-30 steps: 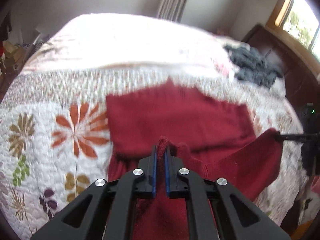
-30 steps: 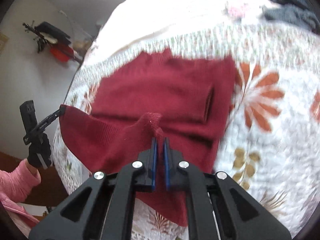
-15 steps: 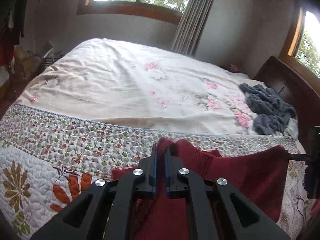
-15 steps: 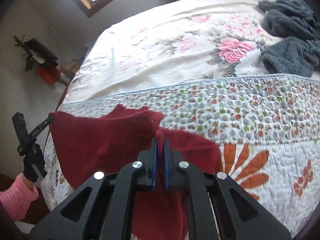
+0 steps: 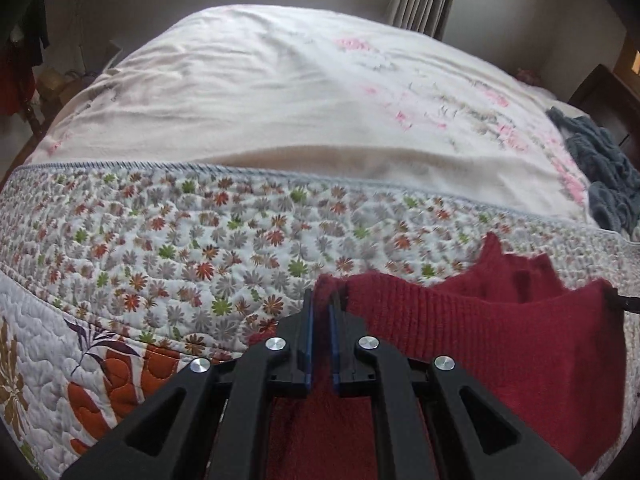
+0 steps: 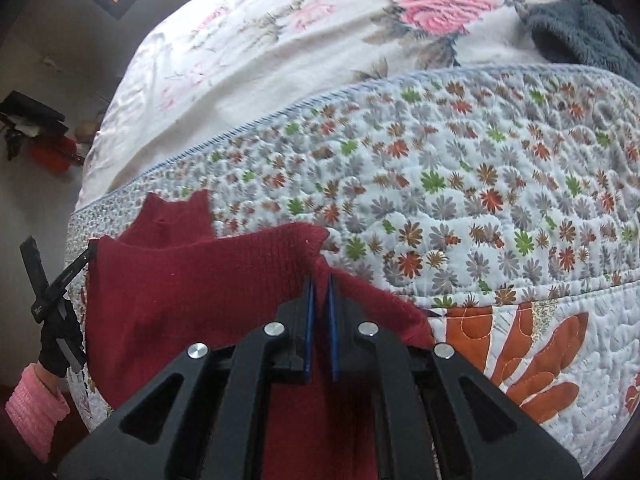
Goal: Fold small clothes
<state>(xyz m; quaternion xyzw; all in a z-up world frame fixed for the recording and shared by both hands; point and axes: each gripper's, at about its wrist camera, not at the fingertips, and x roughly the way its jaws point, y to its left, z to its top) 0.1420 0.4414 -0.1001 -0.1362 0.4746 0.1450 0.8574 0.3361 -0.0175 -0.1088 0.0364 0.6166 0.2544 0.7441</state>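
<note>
Pinching one corner each of red knit garment (image 5: 480, 332): left tongs (image 5: 321, 304) and right tongs (image 6: 320, 280), both clamped, garment's edge stretched between them above quilted bed (image 5: 200, 240).

One red sweater (image 5: 500, 340), two claws (image 5: 322, 304), one quilt (image 5: 180, 240).
</note>
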